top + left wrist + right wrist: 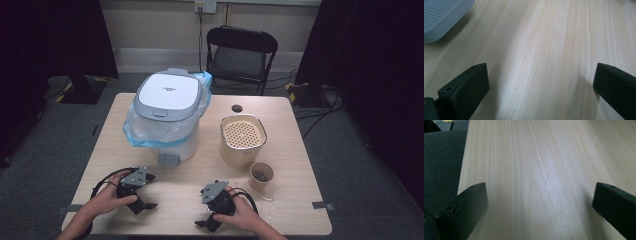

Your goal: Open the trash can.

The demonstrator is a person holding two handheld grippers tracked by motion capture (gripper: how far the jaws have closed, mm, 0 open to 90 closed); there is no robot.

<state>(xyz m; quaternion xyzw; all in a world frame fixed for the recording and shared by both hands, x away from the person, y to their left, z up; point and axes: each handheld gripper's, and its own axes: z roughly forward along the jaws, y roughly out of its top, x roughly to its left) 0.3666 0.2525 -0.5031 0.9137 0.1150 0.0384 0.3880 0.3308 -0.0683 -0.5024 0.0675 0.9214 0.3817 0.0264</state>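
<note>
Both grippers sit at the near edge of the table [295, 150], each held by one of the person's hands coming in from the bottom of the high view. Left gripper [141, 205] rests on the wood toward the near left, with its grey plate on top and its cable looped behind the hand; in the left gripper view its two black jaws stand wide apart, with bare tabletop between them and nothing gripped. Right gripper [205, 225] lies near the middle of the near edge, turned toward the left, and in the right gripper view its jaws are likewise spread wide over bare wood, with the table's edge and grey carpet at that view's left. Beyond the left gripper stands a white bin [167, 117] with a grey lid and a blue bag liner bunched around its rim; its grey pedal [441, 17] points toward the person and shows at the top left corner of the left gripper view, apart from the jaws. Right of the bin stands a cream container [242, 142] with a perforated top, and just in front of it, to the right, a small paper cup [261, 176]. Neither gripper touches any of these. A black folding chair [240, 57] stands behind the table.
</note>
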